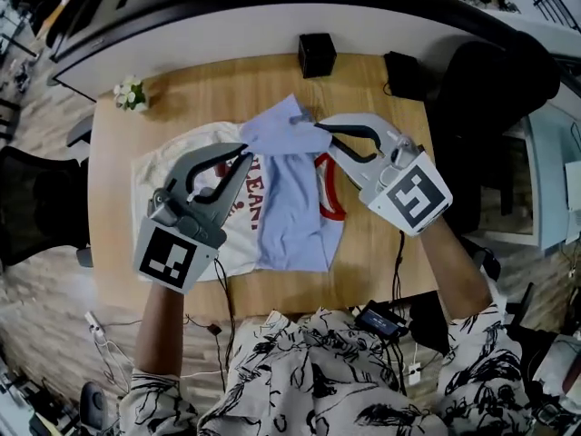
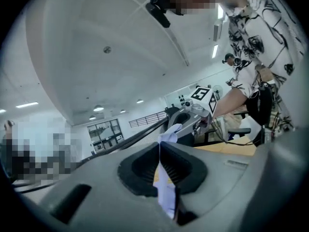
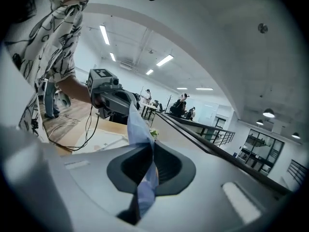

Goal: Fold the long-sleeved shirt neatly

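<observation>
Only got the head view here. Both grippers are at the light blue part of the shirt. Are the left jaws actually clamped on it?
Observer: Yes. In the left gripper view the left gripper has its jaws together on the light blue fabric, and a small tuft pokes out past the tips.
Operator: Right one?
Observer: Same. The right gripper is shut on that fabric, which rises past its tips as a flap.
Operator: Anyone else around?
Observer: The right gripper view shows people far back in the room, by the tables there.
</observation>
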Motion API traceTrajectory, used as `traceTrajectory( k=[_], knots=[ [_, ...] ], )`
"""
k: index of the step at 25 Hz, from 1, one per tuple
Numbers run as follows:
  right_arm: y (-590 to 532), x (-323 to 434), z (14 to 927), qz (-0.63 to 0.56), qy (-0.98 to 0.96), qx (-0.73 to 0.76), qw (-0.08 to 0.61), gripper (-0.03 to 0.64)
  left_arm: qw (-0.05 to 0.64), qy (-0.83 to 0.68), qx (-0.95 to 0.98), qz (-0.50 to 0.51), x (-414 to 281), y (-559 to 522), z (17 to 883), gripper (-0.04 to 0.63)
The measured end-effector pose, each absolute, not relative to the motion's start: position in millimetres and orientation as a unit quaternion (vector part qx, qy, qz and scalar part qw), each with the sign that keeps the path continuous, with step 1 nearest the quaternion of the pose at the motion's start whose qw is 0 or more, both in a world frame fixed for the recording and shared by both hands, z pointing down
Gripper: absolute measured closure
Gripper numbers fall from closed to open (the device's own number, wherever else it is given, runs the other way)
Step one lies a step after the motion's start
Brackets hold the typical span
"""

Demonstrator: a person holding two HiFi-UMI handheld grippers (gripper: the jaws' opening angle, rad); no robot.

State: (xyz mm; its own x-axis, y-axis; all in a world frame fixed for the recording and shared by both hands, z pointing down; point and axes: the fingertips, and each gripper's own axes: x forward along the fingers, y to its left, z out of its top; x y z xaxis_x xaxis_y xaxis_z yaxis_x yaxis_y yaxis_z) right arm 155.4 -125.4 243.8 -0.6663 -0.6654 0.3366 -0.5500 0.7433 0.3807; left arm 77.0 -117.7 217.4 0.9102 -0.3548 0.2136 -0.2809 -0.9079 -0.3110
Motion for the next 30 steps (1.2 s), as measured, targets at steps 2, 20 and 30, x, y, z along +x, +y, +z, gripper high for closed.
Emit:
traceTrajectory(
  k=[2, 20, 30],
  knots=[
    [-92.4, 158.9, 260.0, -0.115, -0.903, 0.329, 0.25, 0.6, 0.123, 0.14, -0.97, -0.153, 76.5, -86.2, 237.2, 0.58],
    [75.7, 111.6, 492.3, -0.162, -0.865, 0.198, 0.431, 0.598, 0.107, 0.047, -0.931, -0.346, 45.1, 78.8, 491.0, 0.578],
    [106.1, 102.9, 556.3, -0.164, -0.854, 0.162, 0.467, 0.595, 0.083, 0.036, -0.914, -0.396, 36.7, 105.1, 558.3, 0.577]
  ],
)
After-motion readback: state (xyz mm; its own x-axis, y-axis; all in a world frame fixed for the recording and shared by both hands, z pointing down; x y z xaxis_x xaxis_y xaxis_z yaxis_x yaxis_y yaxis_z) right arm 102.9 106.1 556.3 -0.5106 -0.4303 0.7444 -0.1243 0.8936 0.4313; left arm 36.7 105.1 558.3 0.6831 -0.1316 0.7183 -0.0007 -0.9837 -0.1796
